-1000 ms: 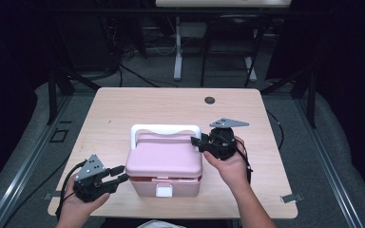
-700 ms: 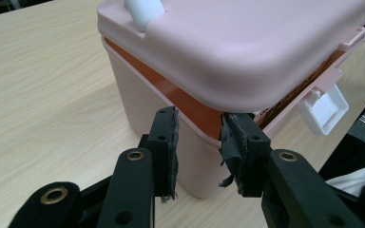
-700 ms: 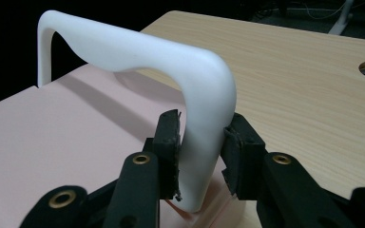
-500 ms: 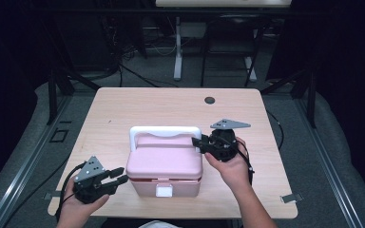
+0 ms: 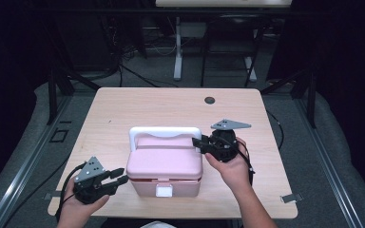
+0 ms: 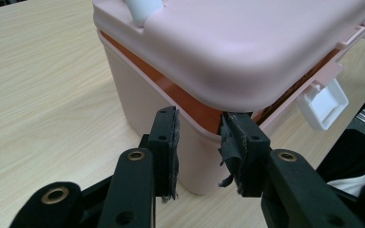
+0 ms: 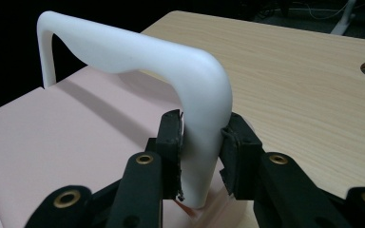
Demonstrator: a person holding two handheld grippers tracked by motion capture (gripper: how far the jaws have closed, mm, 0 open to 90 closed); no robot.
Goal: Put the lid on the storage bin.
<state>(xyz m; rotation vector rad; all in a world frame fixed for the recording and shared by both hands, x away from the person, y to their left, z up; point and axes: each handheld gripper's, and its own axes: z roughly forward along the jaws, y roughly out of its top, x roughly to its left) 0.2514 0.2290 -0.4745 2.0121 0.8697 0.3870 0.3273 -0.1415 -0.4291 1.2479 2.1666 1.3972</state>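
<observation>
- Right gripper (image 7: pixel 199 137) is clamping its jaws on the white handle (image 7: pixel 171 66) of the pink box (image 5: pixel 165 164), which is sitting near the bench's front edge.
- Left gripper (image 6: pixel 198 137), jaws partly open and empty, is facing the box's front-left corner under the lid (image 6: pixel 247 42).
- Judging by this, handle-swinging is underway; next needs a steady arc without tipping the box.

You get even overhead light on the table (image 5: pixel 123 114), while the room around it drops to near black. The box (image 5: pixel 164 164) casts only a soft shadow. The high view is slightly soft. Both gripper views are sharp up close; the handle (image 7: pixel 138 52) shades the lid beneath it.
</observation>
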